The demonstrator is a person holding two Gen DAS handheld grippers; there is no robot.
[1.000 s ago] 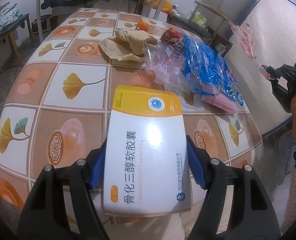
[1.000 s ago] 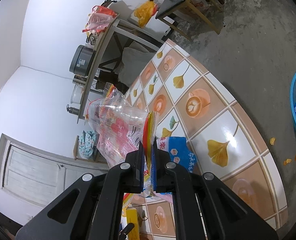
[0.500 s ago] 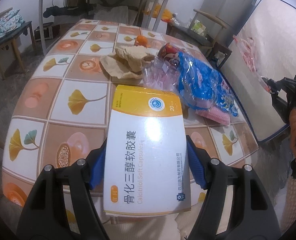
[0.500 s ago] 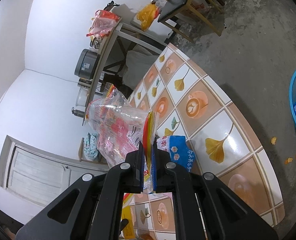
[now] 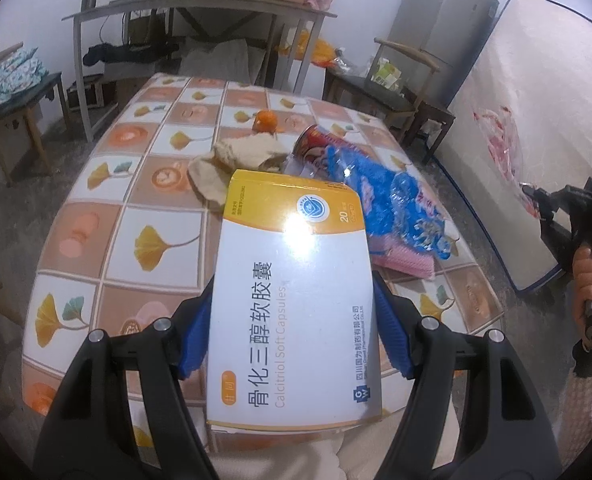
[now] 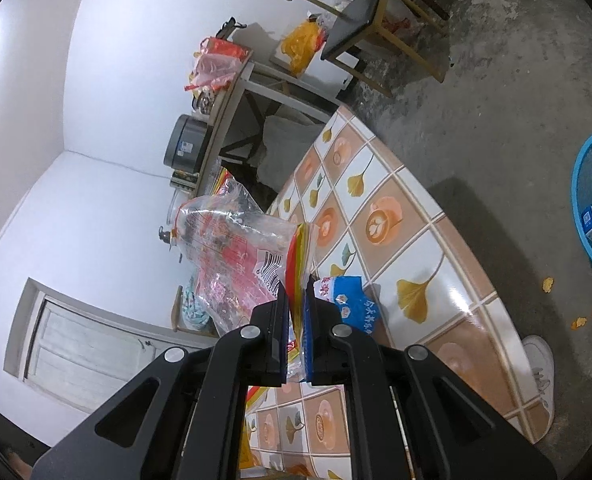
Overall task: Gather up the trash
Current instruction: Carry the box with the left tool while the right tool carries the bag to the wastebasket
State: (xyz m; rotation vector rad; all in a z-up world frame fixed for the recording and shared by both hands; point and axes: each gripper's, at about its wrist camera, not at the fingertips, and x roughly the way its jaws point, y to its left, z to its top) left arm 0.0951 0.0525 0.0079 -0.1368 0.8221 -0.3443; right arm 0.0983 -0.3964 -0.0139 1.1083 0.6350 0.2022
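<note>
My left tool (image 5: 294,332) grips a white-and-yellow medicine box (image 5: 296,300) above the tabletop (image 5: 156,208); my right tool (image 6: 296,312) is clenched on a clear plastic wrapper (image 6: 232,248), held off the tabletop edge. A blue basket (image 6: 587,208) on the floor seems to hold trash

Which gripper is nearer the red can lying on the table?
Left. The left gripper, clamped on the medicine box, hangs over the table just short of the red can; the right gripper is off its edge.
</note>
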